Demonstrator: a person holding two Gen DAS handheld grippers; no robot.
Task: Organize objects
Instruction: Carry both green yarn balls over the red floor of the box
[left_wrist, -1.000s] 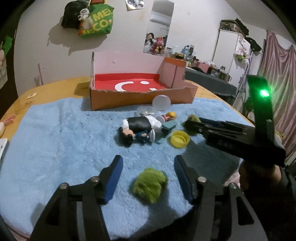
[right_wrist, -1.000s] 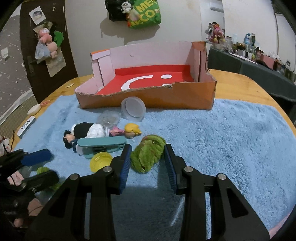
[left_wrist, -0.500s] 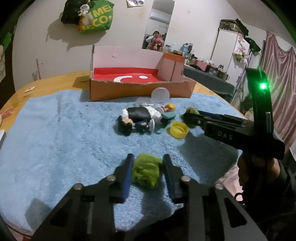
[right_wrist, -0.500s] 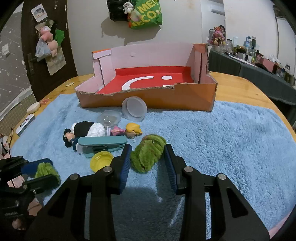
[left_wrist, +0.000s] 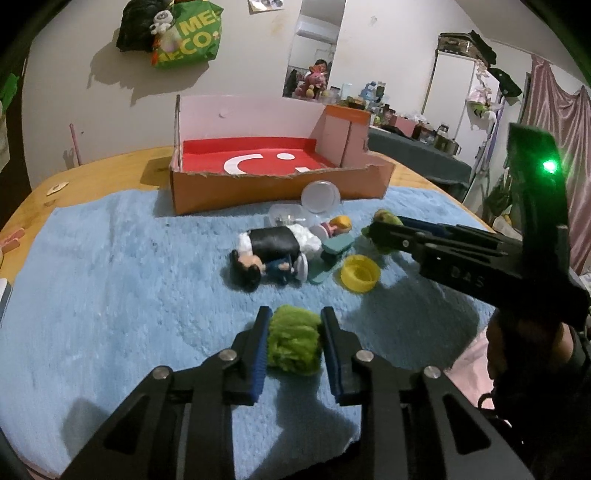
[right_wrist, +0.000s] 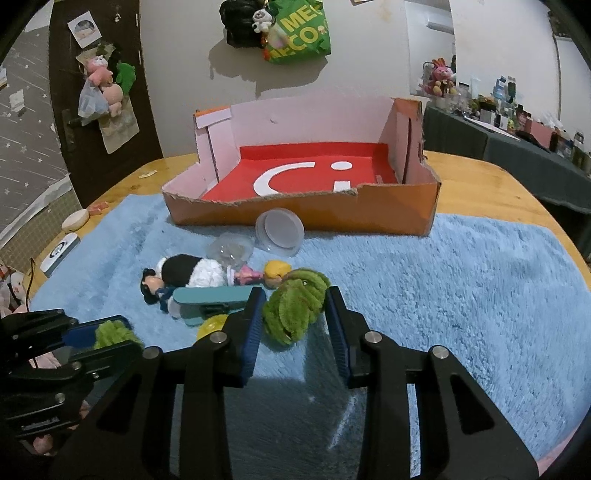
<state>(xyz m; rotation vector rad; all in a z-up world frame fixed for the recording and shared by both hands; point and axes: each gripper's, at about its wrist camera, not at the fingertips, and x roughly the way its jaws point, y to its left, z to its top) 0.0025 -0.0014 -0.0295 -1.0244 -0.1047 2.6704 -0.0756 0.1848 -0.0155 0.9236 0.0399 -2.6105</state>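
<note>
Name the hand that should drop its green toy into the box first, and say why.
Right, probably. Its tongs grip the green plush nearer the cardboard box. The left tongs hold the green pompom farther back on the rug, behind the dolls.

The green bag (left_wrist: 186, 40) hanging on the wall bears yellow-white letters, partly cut off, reading "ME" above "ECO". On the side of the right gripper (left_wrist: 384, 230) small letters read roughly "DAS". The cardboard box (right_wrist: 369, 216) has white shapes on its red floor, not legible as words.
</note>
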